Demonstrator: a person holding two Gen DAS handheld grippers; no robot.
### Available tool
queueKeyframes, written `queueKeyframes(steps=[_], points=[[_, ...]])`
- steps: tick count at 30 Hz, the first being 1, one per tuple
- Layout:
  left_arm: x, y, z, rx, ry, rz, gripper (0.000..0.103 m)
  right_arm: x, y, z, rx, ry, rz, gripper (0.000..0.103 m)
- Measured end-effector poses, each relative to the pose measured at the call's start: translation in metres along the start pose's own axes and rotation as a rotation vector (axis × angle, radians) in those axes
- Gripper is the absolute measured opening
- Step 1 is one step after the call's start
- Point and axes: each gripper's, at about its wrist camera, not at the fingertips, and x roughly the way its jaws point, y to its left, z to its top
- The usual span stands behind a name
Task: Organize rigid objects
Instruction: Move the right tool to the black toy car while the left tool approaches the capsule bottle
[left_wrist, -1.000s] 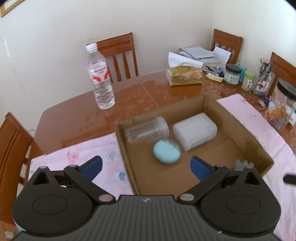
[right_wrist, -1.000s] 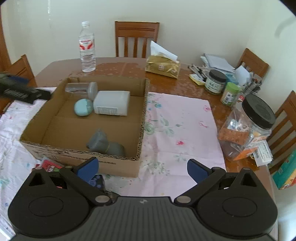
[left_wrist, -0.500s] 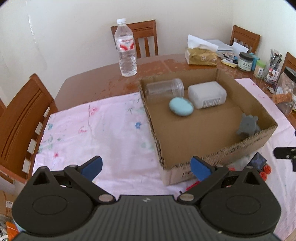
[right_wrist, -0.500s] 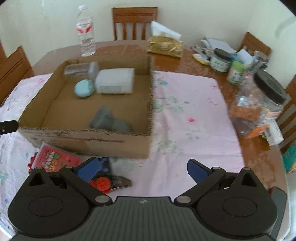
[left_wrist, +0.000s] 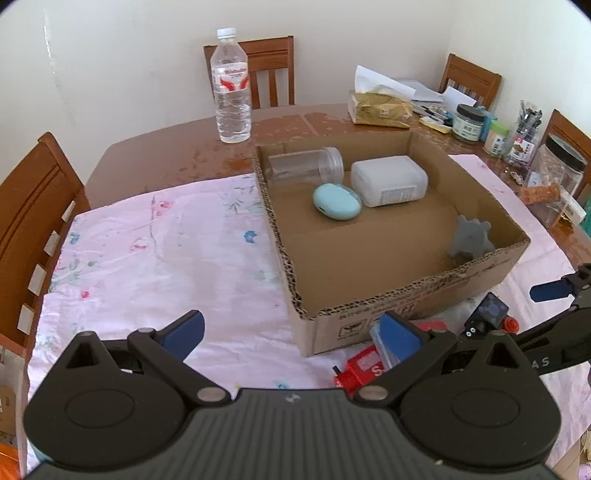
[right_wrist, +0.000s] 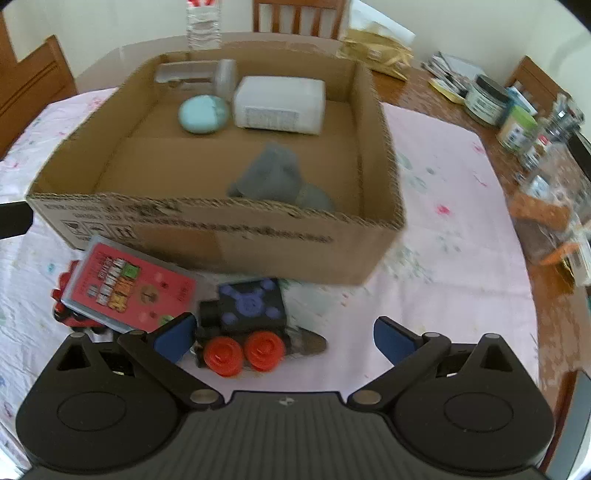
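Note:
A cardboard box (left_wrist: 480, 280) (right_wrist: 236, 240) holds a clear jar (left_wrist: 304, 164), a light-blue case (left_wrist: 337, 202), a white container (left_wrist: 388, 180) and a grey figure (right_wrist: 275, 177). In front of the box lie a black toy train with red wheels (right_wrist: 245, 325), a red card pack (right_wrist: 129, 282) and a red toy (left_wrist: 360, 367). My left gripper (left_wrist: 291, 332) is open over the pink cloth, left of the box's near corner. My right gripper (right_wrist: 282, 338) is open, just above the toy train.
A water bottle (left_wrist: 231, 85), a tissue pack (left_wrist: 380, 107), small jars (left_wrist: 469, 122) and a large clear jar (left_wrist: 557, 166) stand on the wooden table (left_wrist: 155, 162). Chairs (left_wrist: 33, 206) ring the table. A pink floral cloth (left_wrist: 155, 258) covers the near side.
Both grippers have pulled back from the box toward the near table edge. The right gripper has dropped lower over the toy train. Both stay open.

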Motion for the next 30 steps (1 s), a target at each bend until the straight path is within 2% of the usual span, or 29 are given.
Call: queueKeyframes(steps=[4,15,21,25,30], points=[[0.002,-0.007,-0.001,0.005,0.001,-0.012,0.101,-0.004,-0.013,-0.009,0.018,0.005,-0.023,0.103],[-0.002,-0.04,-0.004,-0.013,0.021,0.046,0.101,-0.006,-0.069,-0.023,0.041,-0.001,-0.038,0.103],[-0.008,-0.06,-0.006,-0.019,0.03,0.087,0.101,-0.011,-0.074,-0.018,0.024,-0.053,0.08,0.103],[-0.013,-0.073,-0.01,-0.019,0.043,0.116,0.101,0.004,-0.067,-0.004,0.021,-0.086,0.094,0.103],[-0.018,-0.085,-0.018,-0.025,0.06,0.141,0.101,0.025,-0.07,-0.003,-0.008,-0.063,0.08,0.103]])
